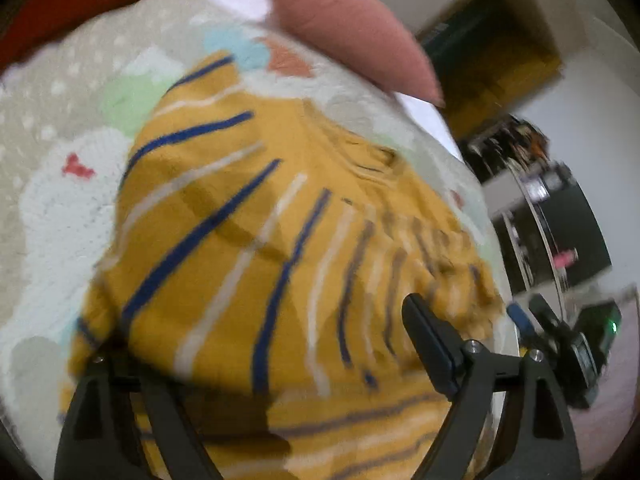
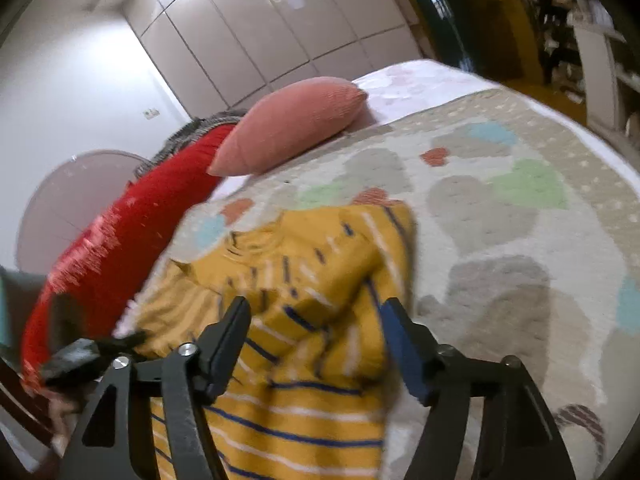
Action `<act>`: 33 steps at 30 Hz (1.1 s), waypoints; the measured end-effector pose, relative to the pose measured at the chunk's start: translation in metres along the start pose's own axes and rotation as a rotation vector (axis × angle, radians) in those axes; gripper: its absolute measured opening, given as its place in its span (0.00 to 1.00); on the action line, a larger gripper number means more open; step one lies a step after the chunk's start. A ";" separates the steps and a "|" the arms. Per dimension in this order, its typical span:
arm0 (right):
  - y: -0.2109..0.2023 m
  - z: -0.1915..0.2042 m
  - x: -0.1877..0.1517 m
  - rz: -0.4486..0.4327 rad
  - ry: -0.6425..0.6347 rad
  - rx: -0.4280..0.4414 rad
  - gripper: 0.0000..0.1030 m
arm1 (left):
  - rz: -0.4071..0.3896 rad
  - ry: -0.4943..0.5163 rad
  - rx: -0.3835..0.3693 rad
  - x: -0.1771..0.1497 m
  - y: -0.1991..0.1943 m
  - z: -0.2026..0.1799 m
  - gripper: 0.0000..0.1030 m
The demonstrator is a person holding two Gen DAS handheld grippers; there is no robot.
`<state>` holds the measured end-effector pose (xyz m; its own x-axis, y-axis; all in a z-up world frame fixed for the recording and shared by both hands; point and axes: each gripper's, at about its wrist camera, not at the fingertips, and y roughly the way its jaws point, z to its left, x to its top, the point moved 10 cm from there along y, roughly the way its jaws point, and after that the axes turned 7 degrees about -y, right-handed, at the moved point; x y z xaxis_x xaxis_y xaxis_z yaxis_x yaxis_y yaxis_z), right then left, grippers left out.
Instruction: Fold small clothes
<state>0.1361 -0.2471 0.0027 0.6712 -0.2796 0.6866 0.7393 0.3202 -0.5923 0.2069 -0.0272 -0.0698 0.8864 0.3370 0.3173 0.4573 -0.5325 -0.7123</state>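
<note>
- Folding mid-way, we judge – yellow striped top (image 2: pixel 320 300) lies rumpled near the bedspread's (image 2: pixel 520 216) left edge.
- Left gripper (image 1: pixel 260 344) and right gripper (image 2: pixel 316 320) spread, gripping nothing.
- Next – pinch an edge.

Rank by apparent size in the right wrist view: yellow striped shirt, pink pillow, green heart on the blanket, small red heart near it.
1. Yellow striped shirt, though it lies nearest the camera, which inflates it.
2. Pink pillow.
3. Green heart.
4. Small red heart.
</note>
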 end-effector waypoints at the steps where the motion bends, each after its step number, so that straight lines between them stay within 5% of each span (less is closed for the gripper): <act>1: 0.011 -0.001 0.003 0.020 0.027 0.003 0.74 | -0.006 -0.016 -0.001 0.004 0.001 0.000 0.76; 2: 0.022 -0.004 0.003 0.046 0.037 -0.012 0.74 | -0.016 -0.028 0.005 0.009 0.000 0.001 0.63; 3: 0.035 -0.008 0.002 0.082 0.044 -0.030 0.70 | -0.025 -0.034 0.017 0.014 -0.002 0.002 0.26; 4: 0.051 -0.012 -0.002 0.131 0.064 -0.028 0.59 | -0.027 -0.049 0.023 0.019 -0.005 0.005 0.04; 5: 0.062 -0.014 -0.006 0.171 0.091 -0.004 0.16 | -0.037 -0.063 0.018 0.022 -0.009 0.007 0.04; 7: 0.073 -0.013 -0.005 0.195 0.133 0.048 0.08 | -0.105 -0.067 0.006 0.033 -0.030 0.008 0.04; 12: 0.022 0.028 0.036 -0.016 0.019 0.174 0.08 | -0.274 0.032 -0.013 0.030 -0.087 -0.001 0.05; 14: 0.005 0.030 0.030 -0.058 0.024 0.191 0.10 | -0.276 0.034 0.024 0.016 -0.086 0.010 0.09; 16: 0.011 0.017 0.002 -0.010 0.027 0.127 0.17 | -0.212 0.021 0.116 -0.006 -0.067 0.033 0.28; 19: 0.028 -0.011 -0.043 0.114 0.039 0.024 0.24 | -0.152 -0.048 0.113 -0.026 -0.055 0.060 0.32; 22: 0.008 -0.022 -0.051 0.065 0.121 0.066 0.26 | -0.165 -0.073 0.070 -0.031 -0.068 0.060 0.49; 25: -0.017 -0.024 -0.050 0.009 0.089 0.012 0.47 | -0.202 -0.094 0.057 -0.040 -0.091 0.055 0.66; 28: -0.044 -0.015 -0.059 -0.034 0.060 0.006 0.51 | -0.251 -0.038 0.044 -0.054 -0.119 0.042 0.74; 33: -0.073 0.001 -0.083 -0.076 0.053 0.026 0.56 | -0.289 0.075 0.125 -0.074 -0.137 0.029 0.75</act>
<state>0.0261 -0.2465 -0.0101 0.6155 -0.3517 0.7053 0.7872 0.3192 -0.5277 0.0768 0.0433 -0.0138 0.7262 0.3997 0.5594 0.6826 -0.3223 -0.6558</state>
